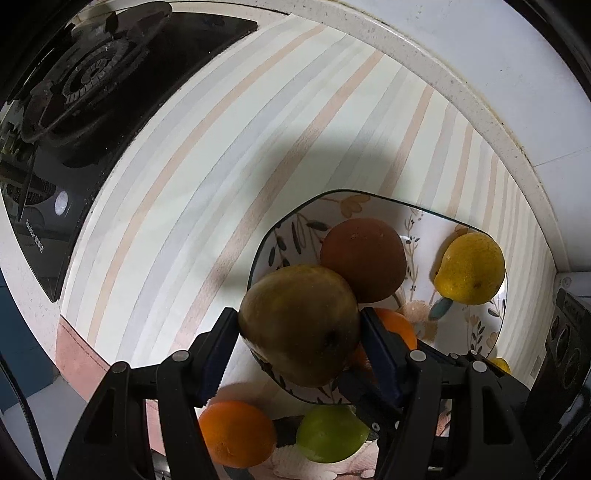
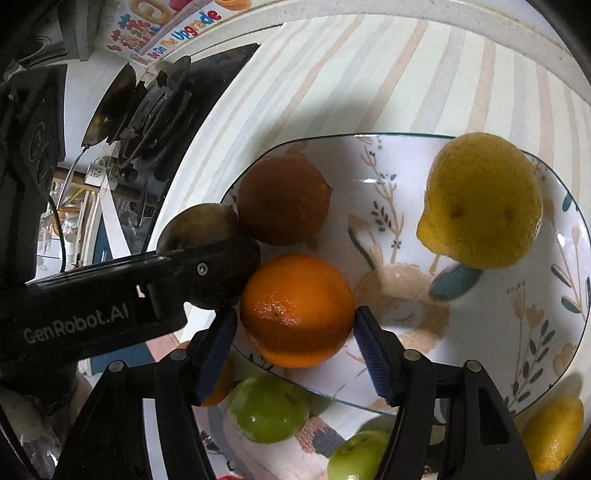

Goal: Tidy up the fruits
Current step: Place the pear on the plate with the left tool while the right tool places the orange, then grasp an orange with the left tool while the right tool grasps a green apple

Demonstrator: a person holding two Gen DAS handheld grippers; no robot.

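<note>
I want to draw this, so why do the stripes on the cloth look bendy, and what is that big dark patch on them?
Left wrist view: the fisheye lens curves the striped cloth; the dark patch is a shadow falling across it, above the bowl. Right wrist view: same curving, and a bright glint sits on the orange.

"GenRobot.AI" stands in pale letters on the left tool (image 2: 207, 280); a colourful box (image 2: 159, 29) reads "Upgrade".

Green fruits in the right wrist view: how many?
2: one green fruit just off the plate's near rim, another at the bottom edge, partly behind the right gripper. More may be hidden.
</note>
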